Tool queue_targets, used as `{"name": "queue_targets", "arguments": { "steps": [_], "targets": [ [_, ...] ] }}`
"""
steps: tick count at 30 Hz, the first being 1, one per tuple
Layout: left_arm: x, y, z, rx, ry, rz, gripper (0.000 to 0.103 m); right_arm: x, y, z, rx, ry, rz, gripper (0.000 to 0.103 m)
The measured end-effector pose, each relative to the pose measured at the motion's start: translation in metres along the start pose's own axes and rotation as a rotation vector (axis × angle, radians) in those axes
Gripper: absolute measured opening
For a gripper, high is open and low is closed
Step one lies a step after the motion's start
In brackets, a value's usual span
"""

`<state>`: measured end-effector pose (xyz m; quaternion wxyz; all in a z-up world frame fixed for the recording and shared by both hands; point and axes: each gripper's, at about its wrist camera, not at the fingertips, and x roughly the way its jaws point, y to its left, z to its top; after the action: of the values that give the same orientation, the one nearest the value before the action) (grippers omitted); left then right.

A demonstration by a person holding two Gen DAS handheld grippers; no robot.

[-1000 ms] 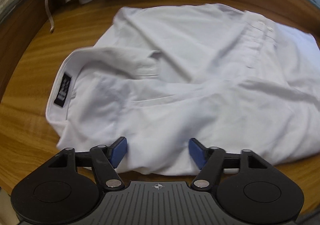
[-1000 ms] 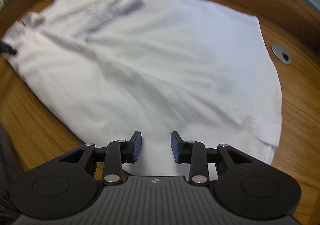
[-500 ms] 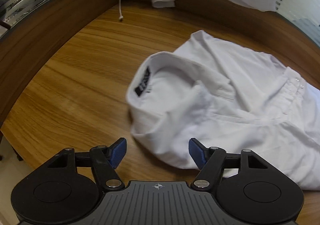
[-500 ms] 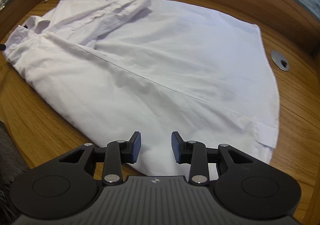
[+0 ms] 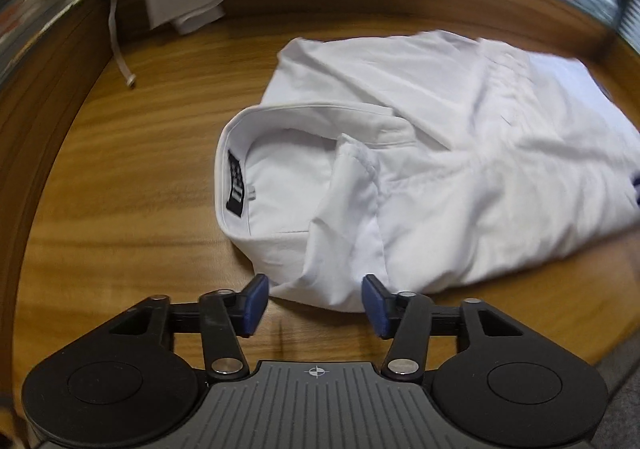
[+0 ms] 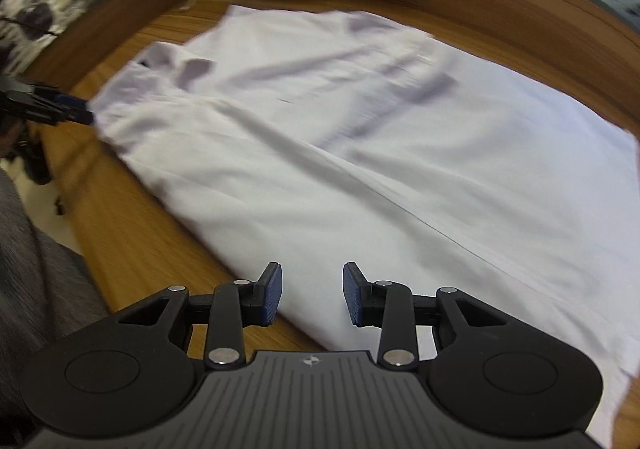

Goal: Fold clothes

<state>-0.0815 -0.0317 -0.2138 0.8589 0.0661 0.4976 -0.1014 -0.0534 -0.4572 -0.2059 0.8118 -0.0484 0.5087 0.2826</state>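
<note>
You are at the grasping step: the white shirt (image 5: 440, 153) lies on the tabletop (image 5: 120, 169), your left gripper (image 5: 314, 303) closes its jaws around the corner near the collar (image 5: 280, 117), not yet pinching, while your right gripper (image 6: 312, 295), jaws apart and empty, must next take the near edge far from that collar.

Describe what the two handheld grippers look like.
Both match: the left gripper and right gripper have black linkage arms with silver pivot pins, blue-padded jaws, two round black discs and a grey ribbed centre plate bearing a small crosshair mark. No cables or sleeves show.
</note>
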Motion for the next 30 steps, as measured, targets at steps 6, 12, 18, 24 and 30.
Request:
{"name": "queue_targets", "arguments": {
  "steps": [6,12,18,24,30],
  "targets": [
    [0.004,0.007,-0.008,0.194,0.032,-0.107,0.058,0.034,0.057,0.037,-0.111,-0.034,0.033,0.039],
    [0.007,0.008,-0.011,0.456,0.015,-0.153,0.058,0.076,0.102,0.050,-0.189,-0.016,0.040,0.042],
    [0.020,0.015,0.001,0.546,0.024,-0.269,0.058,0.098,0.115,0.054,-0.165,-0.012,-0.015,0.043],
    [0.035,0.021,0.002,0.571,0.049,-0.393,0.047,0.108,0.122,0.059,-0.115,-0.005,-0.058,0.047],
    [0.049,0.053,0.011,0.375,0.095,-0.500,0.025,0.113,0.129,0.058,-0.104,0.004,-0.084,0.051]
  ]
}}
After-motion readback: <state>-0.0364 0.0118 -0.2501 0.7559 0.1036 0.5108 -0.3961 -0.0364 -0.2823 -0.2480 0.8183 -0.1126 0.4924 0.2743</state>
